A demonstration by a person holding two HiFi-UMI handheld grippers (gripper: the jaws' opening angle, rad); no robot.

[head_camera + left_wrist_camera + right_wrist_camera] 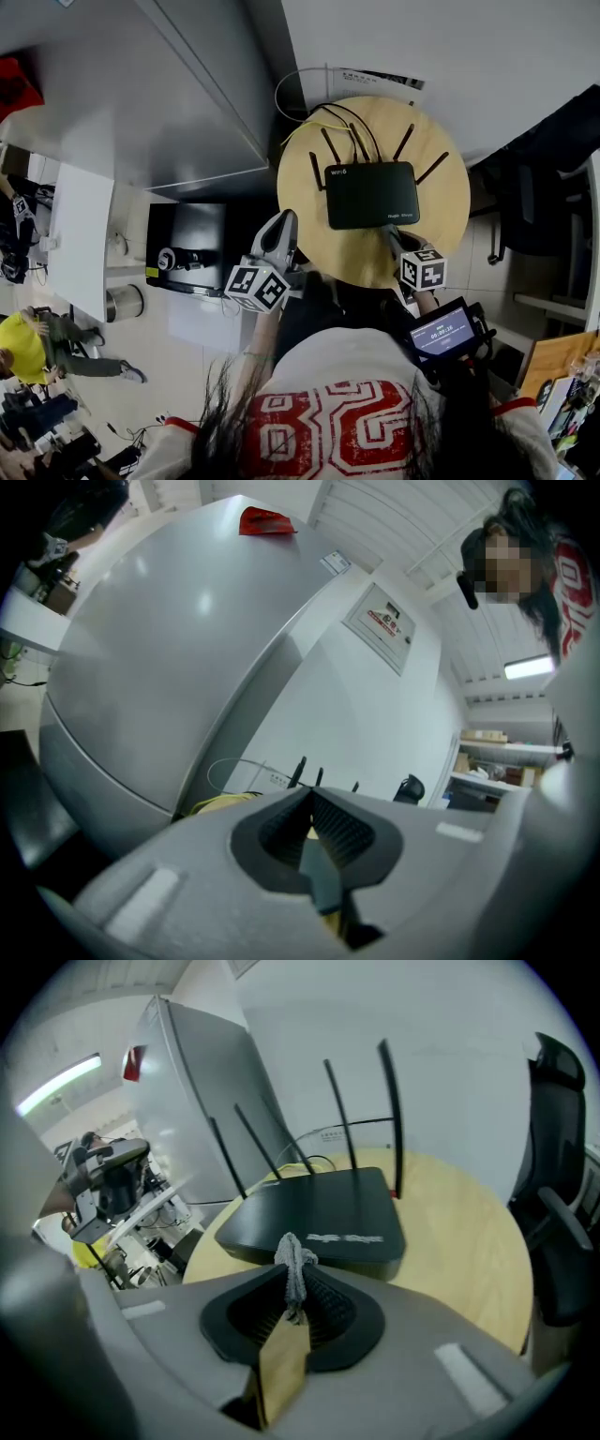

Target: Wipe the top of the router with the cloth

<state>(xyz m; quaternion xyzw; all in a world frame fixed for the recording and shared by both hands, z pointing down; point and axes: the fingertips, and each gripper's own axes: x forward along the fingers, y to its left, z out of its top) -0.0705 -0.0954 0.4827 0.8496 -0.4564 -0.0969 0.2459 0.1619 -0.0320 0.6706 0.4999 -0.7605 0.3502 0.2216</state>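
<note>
"Where's the cloth (293,1252)?"

"It's a grey wad pinched in the right gripper's (292,1283) jaws, poking out past their tips."

"And the router (319,1215)?"

"Just ahead of those jaws on the round tabletop (469,1241). The cloth seems just short of it."

"Left gripper (311,803)?"

"Its jaws are pressed together on nothing, with the tabletop's rim beside them."

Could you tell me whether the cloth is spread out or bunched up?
Bunched up: the right gripper is shut on the cloth, and only a small grey wad pokes out above its jaws.
</note>
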